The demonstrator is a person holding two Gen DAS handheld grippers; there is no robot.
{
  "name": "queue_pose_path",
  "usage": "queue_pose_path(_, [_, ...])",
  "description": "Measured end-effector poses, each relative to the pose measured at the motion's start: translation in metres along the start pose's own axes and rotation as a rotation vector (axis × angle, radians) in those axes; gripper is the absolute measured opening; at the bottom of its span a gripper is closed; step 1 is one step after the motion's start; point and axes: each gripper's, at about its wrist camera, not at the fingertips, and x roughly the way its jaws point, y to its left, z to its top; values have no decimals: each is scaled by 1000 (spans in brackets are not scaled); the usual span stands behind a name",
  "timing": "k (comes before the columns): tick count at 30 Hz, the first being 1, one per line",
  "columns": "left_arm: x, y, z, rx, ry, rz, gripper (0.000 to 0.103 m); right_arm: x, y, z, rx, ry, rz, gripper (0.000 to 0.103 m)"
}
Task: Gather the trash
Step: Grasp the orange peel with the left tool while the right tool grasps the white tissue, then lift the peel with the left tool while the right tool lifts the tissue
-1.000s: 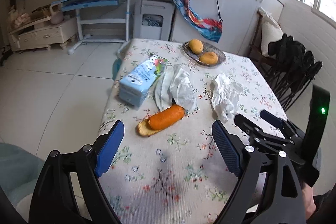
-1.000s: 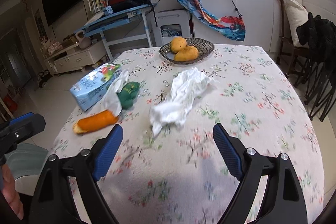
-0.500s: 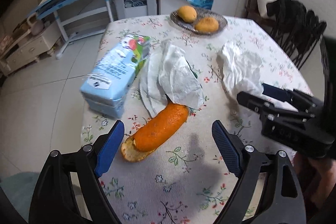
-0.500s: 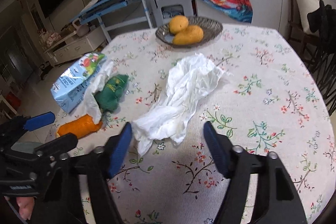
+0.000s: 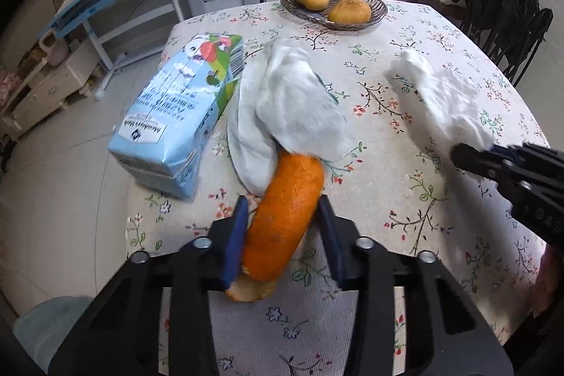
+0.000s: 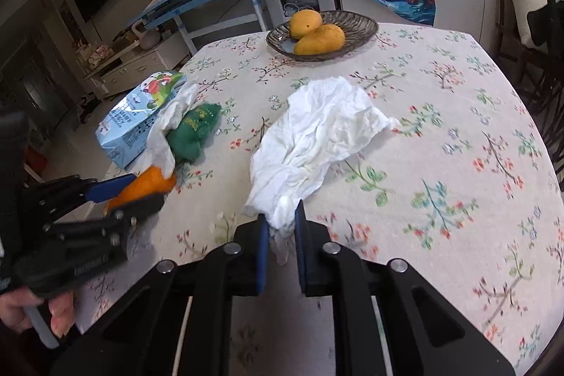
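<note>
Left gripper (image 5: 282, 228): just closing, pinching curved orange peel (image 5: 285, 217); long axis runs near-to-far.
Right gripper (image 6: 280, 235): just closing, pinching near tip of crumpled white tissue (image 6: 317, 143).

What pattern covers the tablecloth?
The tablecloth is pale with small red, blue and green flower sprigs; the right wrist view shows it best.

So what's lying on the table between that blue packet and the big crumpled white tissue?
Between the blue packet and the crumpled tissue lie a smaller white tissue and a green wrapper, then bare flowered tablecloth. The right wrist view shows it best.
</note>
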Motion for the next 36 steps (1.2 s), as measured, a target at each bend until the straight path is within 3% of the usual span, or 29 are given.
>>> queue_pose_path(4, [-7, 3, -9, -13, 20, -30, 25, -10, 2, -13, -11, 27, 16, 14])
queue_pose_path(11, [-28, 9, -37, -59, 67, -107, 24, -26, 3, -37, -12, 63, 23, 14])
queue_pose_path(15, [-40, 5, -56, -56, 79, -110, 25, -31, 3, -45, -3, 69, 13, 16])
queue_pose_path(17, [-44, 3, -62, -47, 78, -102, 26, -34, 3, -48, 5, 64, 14, 36])
queue_pose_path(20, [-50, 0, -69, -44, 72, -97, 32, -40, 5, -52, 2, 43, 12, 50])
queue_pose_path(23, [-56, 0, -71, -59, 52, -83, 46, -45, 8, -55, 0, 19, 15, 59])
queue_pose_path(27, [-62, 5, -73, -94, 32, -64, 55, -48, 12, -54, -2, -15, 2, 65])
queue_pose_path(36, [-67, 17, -74, -157, 11, -52, 62, -51, 14, -49, 9, -82, -37, 69])
